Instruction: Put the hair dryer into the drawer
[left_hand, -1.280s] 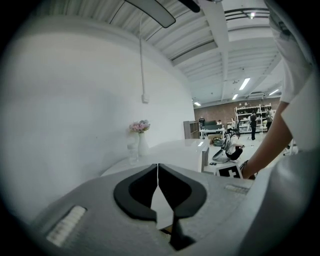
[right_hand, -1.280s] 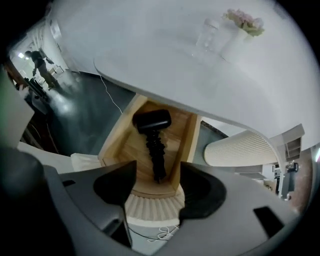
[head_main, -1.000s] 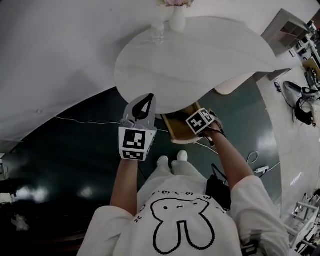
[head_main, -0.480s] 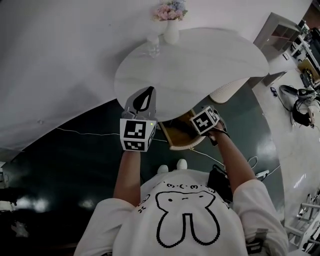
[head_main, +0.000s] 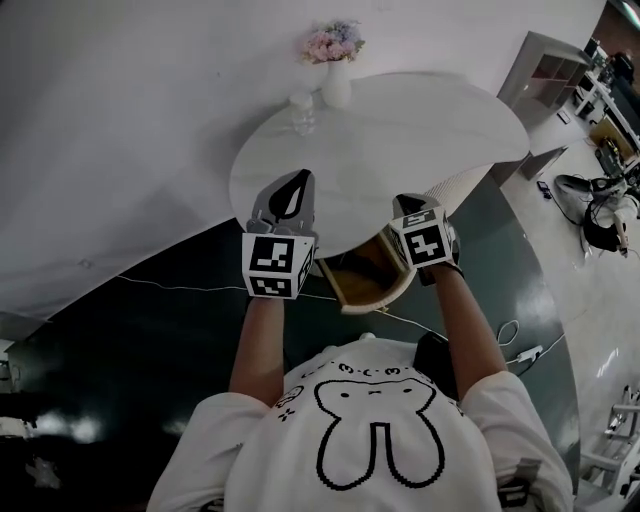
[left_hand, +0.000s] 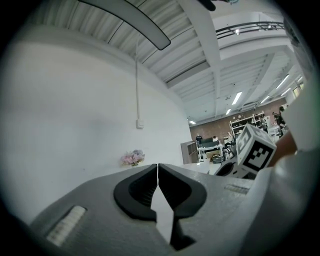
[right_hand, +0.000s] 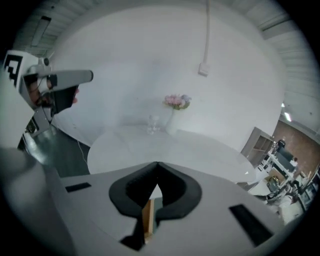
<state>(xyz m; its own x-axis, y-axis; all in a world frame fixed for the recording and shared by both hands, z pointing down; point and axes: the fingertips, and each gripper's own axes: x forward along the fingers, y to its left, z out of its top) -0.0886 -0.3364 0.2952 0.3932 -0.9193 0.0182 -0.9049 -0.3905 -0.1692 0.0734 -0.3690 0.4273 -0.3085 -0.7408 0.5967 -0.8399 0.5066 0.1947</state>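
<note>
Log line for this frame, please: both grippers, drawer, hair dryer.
left hand-held gripper: shut, empty | right hand-held gripper: shut, empty | drawer: open, below table edge | hair dryer: not discernible

From where I stand no word, brand or number can be read: the left gripper (head_main: 296, 185) and right gripper (head_main: 408, 203) bear only black-and-white square markers, and the person's shirt (head_main: 370, 440) just a rabbit outline.

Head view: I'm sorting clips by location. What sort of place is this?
Likely an open office or lab hall: a round white table with a flower vase, a shelving unit, cluttered desks beyond.
</note>
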